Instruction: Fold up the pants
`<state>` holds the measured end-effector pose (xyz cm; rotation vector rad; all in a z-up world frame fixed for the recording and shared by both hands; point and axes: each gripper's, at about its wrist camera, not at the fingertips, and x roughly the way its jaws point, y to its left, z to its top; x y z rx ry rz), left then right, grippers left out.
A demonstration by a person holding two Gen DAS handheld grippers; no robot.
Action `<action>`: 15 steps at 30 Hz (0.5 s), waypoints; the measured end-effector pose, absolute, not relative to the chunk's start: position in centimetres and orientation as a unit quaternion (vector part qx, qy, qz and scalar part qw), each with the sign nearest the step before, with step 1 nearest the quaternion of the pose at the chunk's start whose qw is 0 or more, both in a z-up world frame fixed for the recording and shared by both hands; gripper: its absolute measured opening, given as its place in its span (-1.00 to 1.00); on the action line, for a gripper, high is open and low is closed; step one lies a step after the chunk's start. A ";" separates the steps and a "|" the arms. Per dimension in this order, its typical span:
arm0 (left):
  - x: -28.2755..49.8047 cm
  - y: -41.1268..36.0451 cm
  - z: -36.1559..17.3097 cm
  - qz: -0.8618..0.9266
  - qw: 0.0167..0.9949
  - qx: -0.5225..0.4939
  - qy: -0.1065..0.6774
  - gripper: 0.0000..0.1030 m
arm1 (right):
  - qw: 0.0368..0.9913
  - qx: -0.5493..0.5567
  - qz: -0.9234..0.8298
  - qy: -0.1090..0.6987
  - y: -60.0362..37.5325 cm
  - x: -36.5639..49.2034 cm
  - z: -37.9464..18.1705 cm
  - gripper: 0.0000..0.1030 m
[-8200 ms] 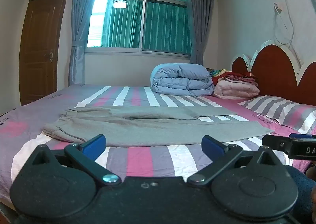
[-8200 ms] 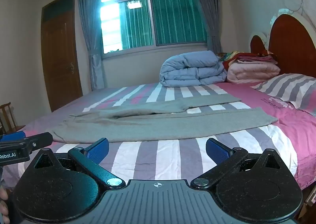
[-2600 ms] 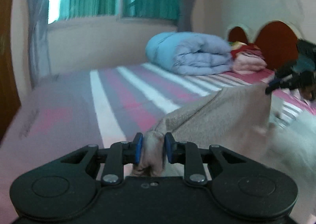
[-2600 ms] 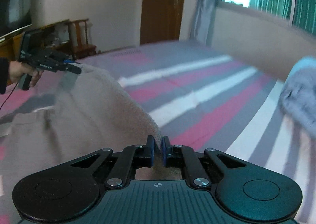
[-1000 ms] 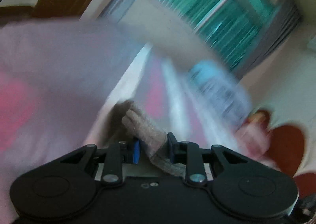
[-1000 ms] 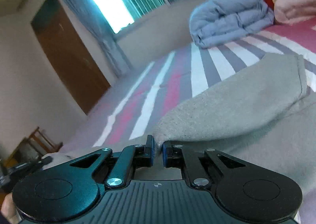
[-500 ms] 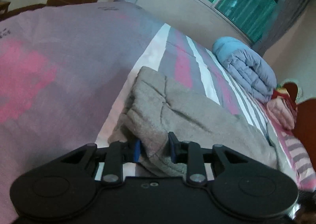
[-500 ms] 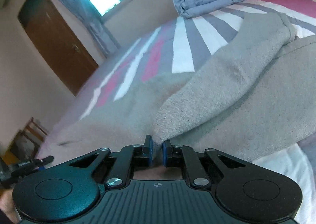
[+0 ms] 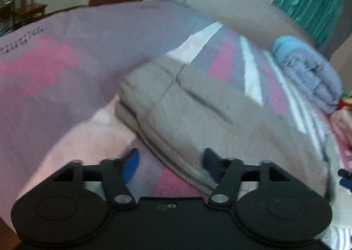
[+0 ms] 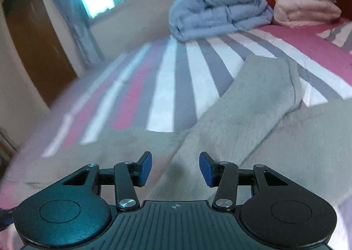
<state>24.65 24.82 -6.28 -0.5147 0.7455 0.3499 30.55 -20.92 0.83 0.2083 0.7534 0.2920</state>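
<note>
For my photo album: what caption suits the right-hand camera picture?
Open right gripper hovers over grey pants on a striped bed.

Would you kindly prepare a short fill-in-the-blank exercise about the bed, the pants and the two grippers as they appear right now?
1. The soft grey pants lie on a ____ bedsheet of pink, white and grey.
2. The right gripper has its blue pads ____, with nothing pinched.
3. The left gripper is ____ the pants, its pads apart.
4. The folded quilt near the window is light ____.

Missing words: striped; open; not gripping; blue
</note>
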 end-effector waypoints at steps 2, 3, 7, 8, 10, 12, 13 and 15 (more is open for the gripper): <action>25.2 23.8 -7.0 0.178 0.885 -0.221 0.368 0.40 | 0.910 0.070 0.129 0.388 -19.4 32.5 0.4 -0.07; 25.3 23.5 -7.3 0.181 0.887 -0.213 0.369 0.45 | 0.908 0.042 0.115 0.401 -18.5 33.6 0.0 -0.07; 24.9 23.8 -7.8 0.174 0.889 -0.211 0.367 0.48 | 0.897 -0.032 0.109 0.428 -17.9 35.5 -2.6 -0.96; 24.8 24.0 -7.9 0.170 0.890 -0.214 0.365 0.48 | 0.901 -0.012 0.111 0.420 -19.2 34.6 -2.4 -0.96; 24.5 24.3 -8.0 0.162 0.893 -0.214 0.362 0.49 | 0.908 0.023 0.111 0.403 -22.1 32.1 -1.9 -0.96; 24.4 24.0 -8.1 0.161 0.895 -0.208 0.360 0.50 | 0.906 0.066 0.106 0.403 -25.7 29.1 -2.2 -0.96; 24.3 23.9 -8.1 0.164 0.896 -0.206 0.358 0.51 | 0.901 0.078 0.105 0.414 -27.1 27.7 -3.0 -0.95; 24.5 23.4 -8.1 0.171 0.895 -0.200 0.359 0.50 | 0.892 0.090 0.109 0.429 -29.0 25.9 -5.1 -0.95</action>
